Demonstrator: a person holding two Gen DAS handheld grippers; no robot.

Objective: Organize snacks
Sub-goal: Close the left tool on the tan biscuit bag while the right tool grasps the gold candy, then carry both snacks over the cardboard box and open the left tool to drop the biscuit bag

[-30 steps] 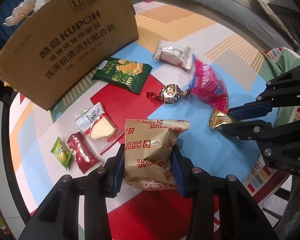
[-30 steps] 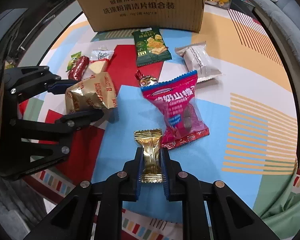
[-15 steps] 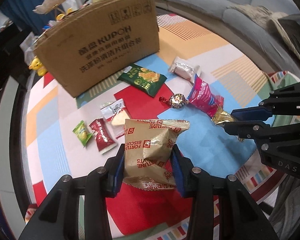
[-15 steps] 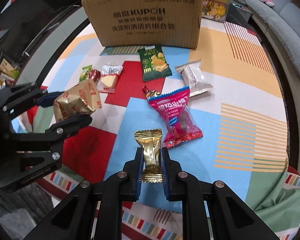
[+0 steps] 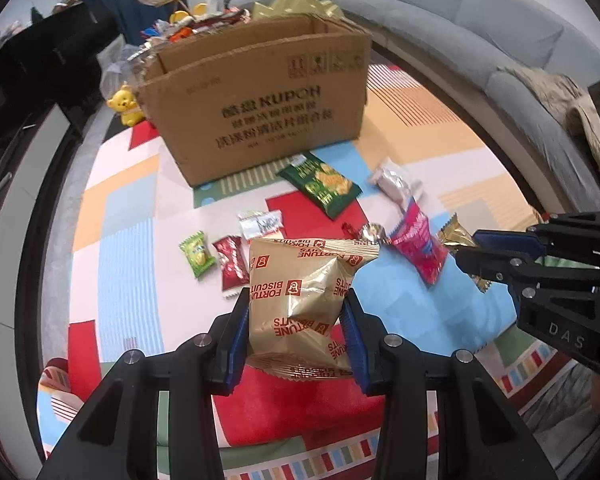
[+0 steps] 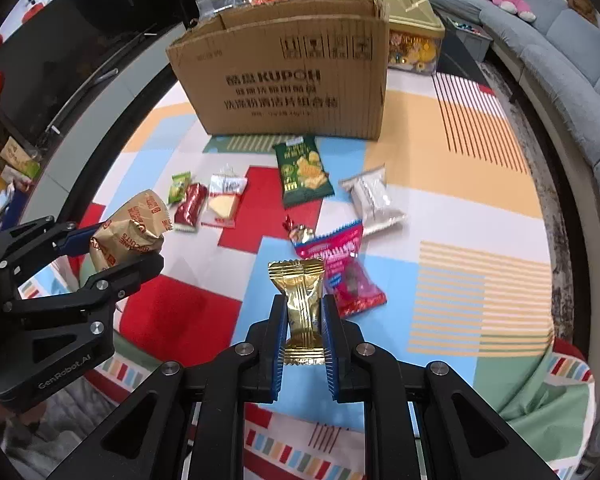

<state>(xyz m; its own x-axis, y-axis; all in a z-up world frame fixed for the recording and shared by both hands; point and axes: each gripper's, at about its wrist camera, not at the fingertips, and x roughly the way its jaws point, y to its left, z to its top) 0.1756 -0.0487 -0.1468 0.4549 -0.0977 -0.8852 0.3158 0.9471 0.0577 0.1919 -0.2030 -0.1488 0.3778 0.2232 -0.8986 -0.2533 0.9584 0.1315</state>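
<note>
**Two grippers, each clamping a gold snack above a patterned mat**

In the left wrist view, bottom centre: left gripper [image 5: 296,320] with blue pads pressed against both sides of a puffy gold foil packet printed "Fortune Biscuits" in red [image 5: 300,300], held clear of the mat. At the right edge of the same view: right gripper [image 5: 466,250], jaws closed on a small gold foil-wrapped candy bar [image 5: 454,236].

In the right wrist view, bottom centre: the same small bar [image 6: 302,304] standing upright, pinched at its waist between the blue pads, lifted above the colourful block-patterned play mat [image 6: 440,208]. At left of that view: the left gripper [image 6: 120,248] with the gold biscuit packet [image 6: 128,236] squeezed between its fingers.

Upper centre of both views: open-topped brown cardboard box with black printed lettering [image 5: 260,112], resting on the mat. Spread on the mat in front of the box:
- dark green cracker packet [image 5: 322,188], nearest the box
- silvery-white wrapped snack [image 5: 396,182], to its right
- bright pink crinkled bag [image 5: 418,248], partly behind the gold packet
- twisted foil sweet [image 5: 366,232], beside the pink bag
- clear-wrapped pale wedge snack [image 6: 224,200]
- small red packet [image 5: 232,262]
- small lime-green packet [image 5: 198,254], leftmost

Curved grey sofa [image 5: 480,40] across the upper right, beyond the mat.
</note>
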